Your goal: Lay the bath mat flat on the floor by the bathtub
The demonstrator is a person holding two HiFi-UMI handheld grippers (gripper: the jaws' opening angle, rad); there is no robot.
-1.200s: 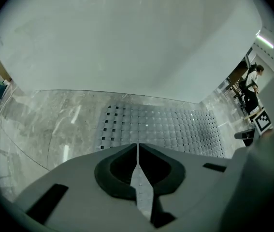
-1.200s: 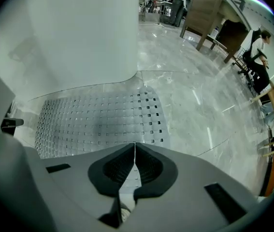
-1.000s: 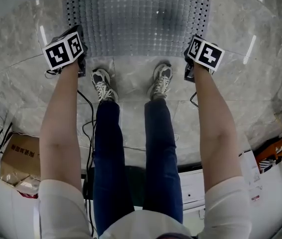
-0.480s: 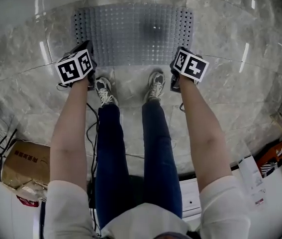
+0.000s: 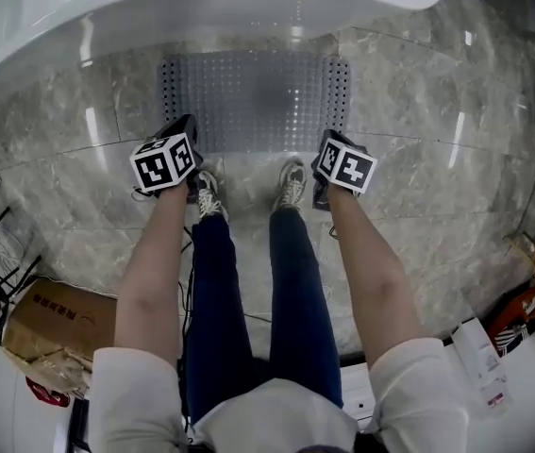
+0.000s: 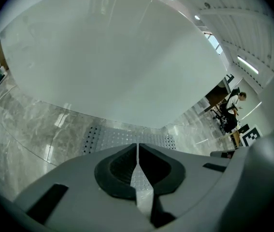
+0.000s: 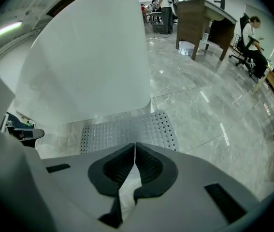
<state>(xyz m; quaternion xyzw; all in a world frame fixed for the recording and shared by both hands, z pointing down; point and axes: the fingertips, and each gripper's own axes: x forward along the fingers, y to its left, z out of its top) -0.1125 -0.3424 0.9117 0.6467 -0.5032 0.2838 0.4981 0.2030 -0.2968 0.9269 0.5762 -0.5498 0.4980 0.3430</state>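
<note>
Left gripper [image 6: 137, 150]: jaws pressed together, nothing between them; only a thin seam shows where the dark pads meet. Right gripper [image 7: 135, 151]: same state, jaws closed flat against each other and empty. In the head view both sit at centre frame, one at each near corner of the bath mat [image 5: 253, 97], left gripper at the mat's lower left corner, right gripper at its lower right. Mat: grey, translucent, studded, with rows of holes down both short sides; it lies flat on the marble floor [image 5: 437, 111] in the upper middle of the frame, its far edge just beside the white bathtub [image 5: 201, 8] that curves across the top. No fold or raised corner visible. Both gripper views show the mat on the floor beyond the jaw tips, with the tub wall rising behind it. Person's two shoes [image 5: 291, 185] stand just below the mat's near edge, between the grippers. Cardboard box [image 5: 55, 319] at lower left, well apart from the mat.
</note>
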